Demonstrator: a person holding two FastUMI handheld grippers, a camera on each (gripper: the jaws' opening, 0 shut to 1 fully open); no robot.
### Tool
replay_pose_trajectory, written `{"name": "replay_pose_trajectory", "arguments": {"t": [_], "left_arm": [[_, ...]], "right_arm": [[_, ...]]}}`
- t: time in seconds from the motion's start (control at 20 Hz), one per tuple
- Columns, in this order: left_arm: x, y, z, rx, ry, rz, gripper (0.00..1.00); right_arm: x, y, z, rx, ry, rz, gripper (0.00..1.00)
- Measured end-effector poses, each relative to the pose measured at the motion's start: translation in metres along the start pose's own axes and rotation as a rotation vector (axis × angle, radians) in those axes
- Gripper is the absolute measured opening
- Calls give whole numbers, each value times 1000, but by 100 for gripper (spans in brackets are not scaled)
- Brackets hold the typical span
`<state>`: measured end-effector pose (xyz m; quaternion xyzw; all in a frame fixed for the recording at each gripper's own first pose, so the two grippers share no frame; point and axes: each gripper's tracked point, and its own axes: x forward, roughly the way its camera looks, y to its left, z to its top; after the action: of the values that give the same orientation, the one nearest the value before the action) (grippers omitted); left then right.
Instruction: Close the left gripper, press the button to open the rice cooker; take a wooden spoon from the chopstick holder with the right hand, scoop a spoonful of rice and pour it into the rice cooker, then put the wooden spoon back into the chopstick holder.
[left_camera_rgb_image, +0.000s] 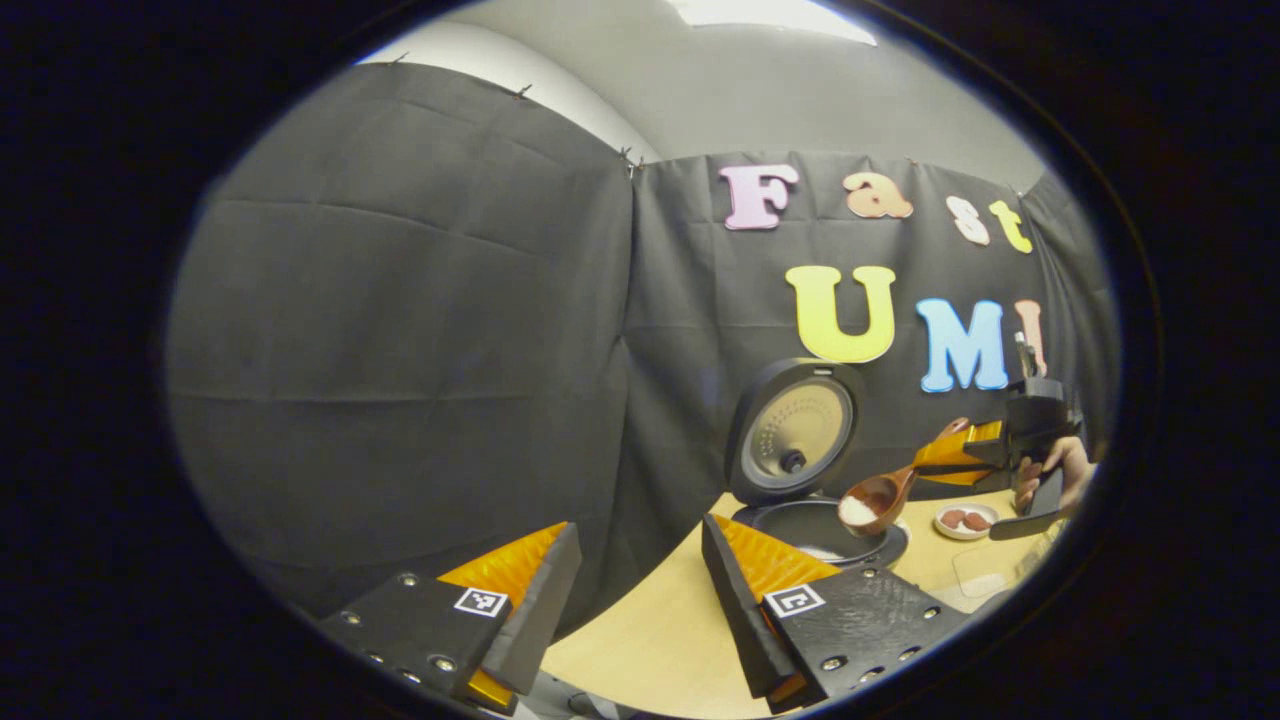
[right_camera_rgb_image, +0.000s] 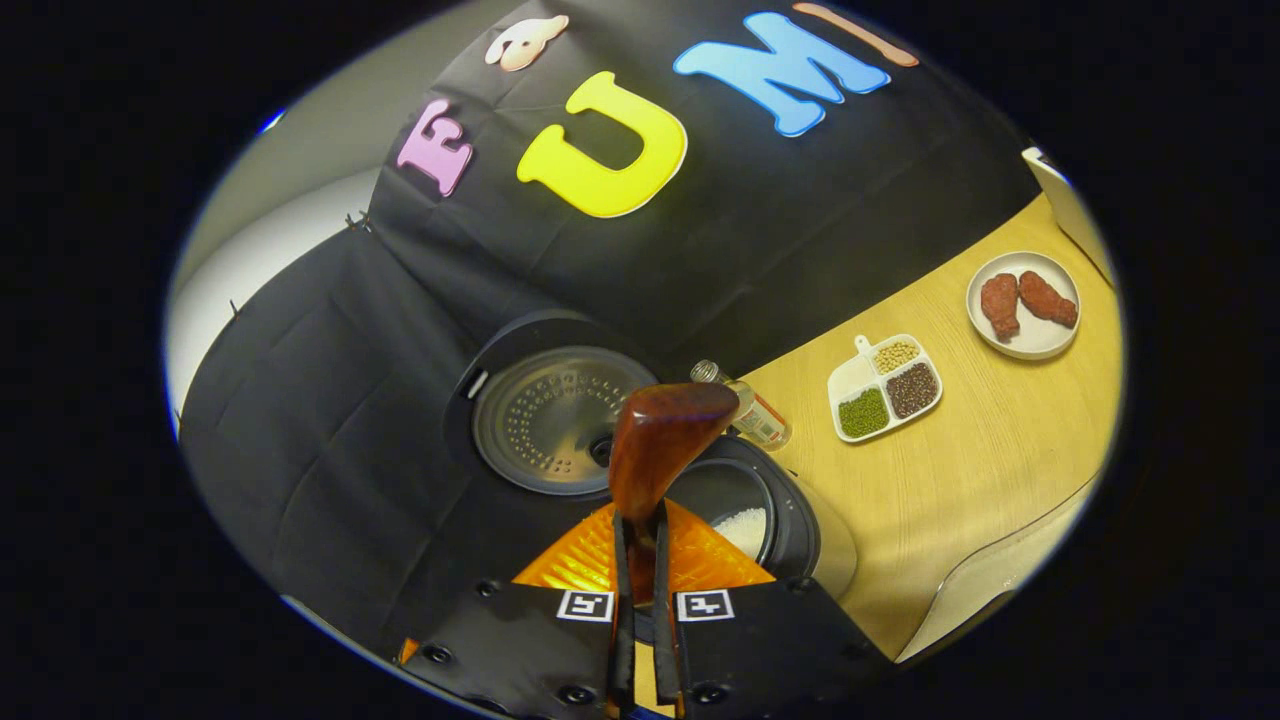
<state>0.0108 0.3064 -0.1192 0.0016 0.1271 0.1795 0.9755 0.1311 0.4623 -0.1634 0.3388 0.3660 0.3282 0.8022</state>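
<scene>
Over the open rice cooker (left_camera_rgb_image: 818, 530) we have the wooden spoon (left_camera_rgb_image: 880, 497) tipped, its bowl holding white rice (left_camera_rgb_image: 857, 511) just above the inner pot. The lid (left_camera_rgb_image: 795, 430) stands upright behind the pot, so we judge the button step done. In the right gripper view some rice (right_camera_rgb_image: 742, 527) already lies at the bottom of the pot, beside the spoon's back (right_camera_rgb_image: 660, 440).

Our right gripper (right_camera_rgb_image: 640, 600) has its fingers nearly together, pinching the spoon's handle between them; from the left gripper view we see that same gripper farther off, with a hand (left_camera_rgb_image: 1050, 478) on it. Our left gripper (left_camera_rgb_image: 640, 590) hangs back from the cooker over the table (left_camera_rgb_image: 660, 640), its fingers spread wide with nothing between them.

So we reckon the lid is open, the spoon taken and the scoop made; the pour looks under way, since rice sits both in the spoon and in the pot. What remains is to empty the spoon and return it to the chopstick holder. To the right on the table sit a divided tray of beans (right_camera_rgb_image: 885, 387), a small bottle (right_camera_rgb_image: 745, 405) and a plate (right_camera_rgb_image: 1025, 340) with two brown pieces.
</scene>
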Motion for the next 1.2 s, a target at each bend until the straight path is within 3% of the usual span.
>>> {"name": "replay_pose_trajectory", "arguments": {"t": [0.6, 0.8, 0.85, 0.9, 1.2], "left_arm": [[-18, 32, -20, -11, 19, 70, 77], [-16, 29, -20, -6, 17, 73, 75], [-14, 27, -20, -6, 17, 72, 75], [-12, 24, -21, -8, 17, 69, 75], [-11, 19, -19, -9, 12, 56, 75]], "right_arm": [[58, -3, -36, -421, 66, -67, 9], [61, -2, -32, -686, 33, -113, 9], [61, 0, -30, -765, 20, -120, 5], [60, 3, -28, -844, 6, -125, 9], [53, 22, -26, -1220, -78, -138, 9]]}}
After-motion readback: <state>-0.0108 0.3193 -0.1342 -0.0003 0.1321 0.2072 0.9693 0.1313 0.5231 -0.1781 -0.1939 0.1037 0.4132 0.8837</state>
